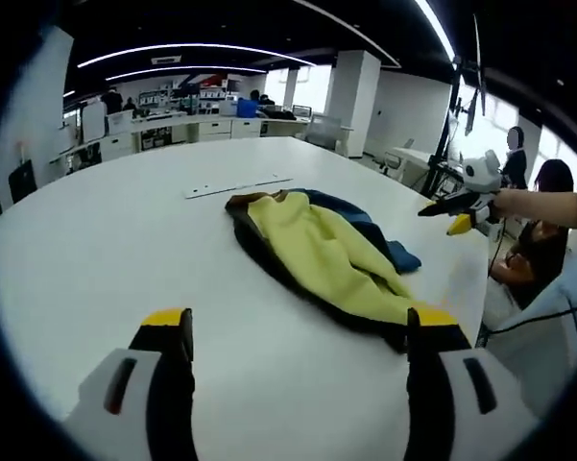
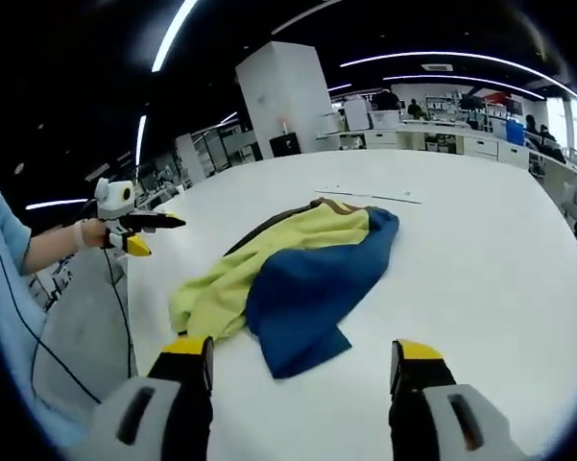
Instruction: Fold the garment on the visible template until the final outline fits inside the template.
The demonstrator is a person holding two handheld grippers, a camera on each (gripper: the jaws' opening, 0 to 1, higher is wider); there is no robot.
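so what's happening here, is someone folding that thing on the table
Not yet. A person holds a two-jaw gripper in each hand over a white table. A yellow and blue garment lies crumpled on it, untouched. The left gripper and right gripper are both open and empty, short of the cloth. Thin marks lie on the table beyond the garment.

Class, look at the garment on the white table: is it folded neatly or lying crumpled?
Crumpled. The garment lies in an uneven heap on the table, yellow and blue layers overlapping irregularly.
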